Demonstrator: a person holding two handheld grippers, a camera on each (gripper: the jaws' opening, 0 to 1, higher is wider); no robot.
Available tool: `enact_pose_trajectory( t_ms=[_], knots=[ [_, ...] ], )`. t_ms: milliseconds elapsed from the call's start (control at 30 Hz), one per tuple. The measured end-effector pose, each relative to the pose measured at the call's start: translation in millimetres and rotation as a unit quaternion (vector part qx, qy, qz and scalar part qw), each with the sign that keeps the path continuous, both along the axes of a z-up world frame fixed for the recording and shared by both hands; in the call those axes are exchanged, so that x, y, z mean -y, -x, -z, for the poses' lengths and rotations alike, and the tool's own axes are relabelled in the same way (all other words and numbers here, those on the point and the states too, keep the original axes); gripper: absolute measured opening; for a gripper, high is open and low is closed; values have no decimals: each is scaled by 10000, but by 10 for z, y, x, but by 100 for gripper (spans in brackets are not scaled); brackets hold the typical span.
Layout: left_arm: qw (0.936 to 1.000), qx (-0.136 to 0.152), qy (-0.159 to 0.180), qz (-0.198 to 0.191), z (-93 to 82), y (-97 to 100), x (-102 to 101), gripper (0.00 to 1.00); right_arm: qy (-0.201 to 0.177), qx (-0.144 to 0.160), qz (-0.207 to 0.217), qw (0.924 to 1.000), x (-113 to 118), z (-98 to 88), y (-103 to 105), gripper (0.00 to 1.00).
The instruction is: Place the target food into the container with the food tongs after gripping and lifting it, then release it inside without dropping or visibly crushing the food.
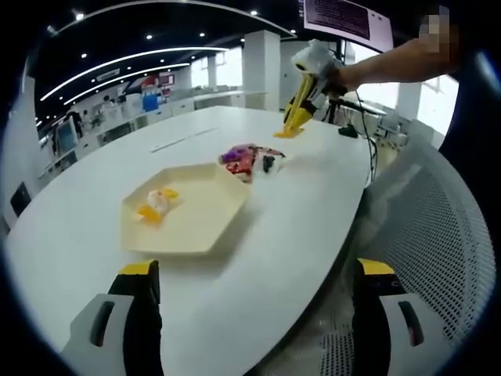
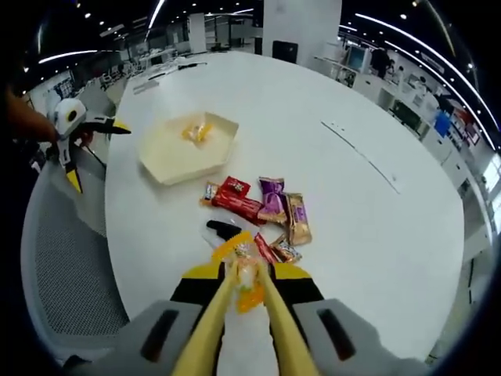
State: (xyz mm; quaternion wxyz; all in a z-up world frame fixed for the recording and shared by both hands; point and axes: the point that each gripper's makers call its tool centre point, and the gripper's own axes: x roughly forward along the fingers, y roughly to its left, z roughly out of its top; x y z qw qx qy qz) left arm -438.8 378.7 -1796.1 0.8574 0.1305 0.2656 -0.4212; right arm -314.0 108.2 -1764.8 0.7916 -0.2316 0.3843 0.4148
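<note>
On white oval bench (image 2: 376, 117) in open office: right tool (image 2: 249, 276) tongs (image 2: 235, 313) clamped on orange snack (image 2: 244, 270); left tool (image 1: 254, 294) apart.

You have one hexagonal tray (image 2: 160, 166) on the desk (image 2: 376, 117), one wrapped snack (image 2: 196, 130) inside it, and roughly six loose snack packets (image 2: 266, 211) piled beside it.

Open-plan office, white table (image 2: 329, 94), mesh chair (image 1: 438, 227)

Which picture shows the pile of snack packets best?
The right gripper view: the snack packets lie spread out near the camera, each wrapper distinct. In the left gripper view the same snack packets are a small, far, colourful clump beside the tray.
</note>
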Motion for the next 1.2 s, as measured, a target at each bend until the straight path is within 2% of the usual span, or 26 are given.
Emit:
enact_pose_trajectory(
  t_ms=[200, 533, 1200],
  knots=[
    [9999, 21, 110, -11, -31, -7, 13, 99, 46, 19, -107, 9999, -128, -28, -32, 20],
    [10000, 53, 61, -27, -29, -14, 0, 99, 23, 46, -268, 9996, -440, -68, -113, 20],
    [9999, 117, 48, -47, -48, -24, -7, 99, -131, 205, -620, 9978, -1229, -271, -413, 20]
  ],
)
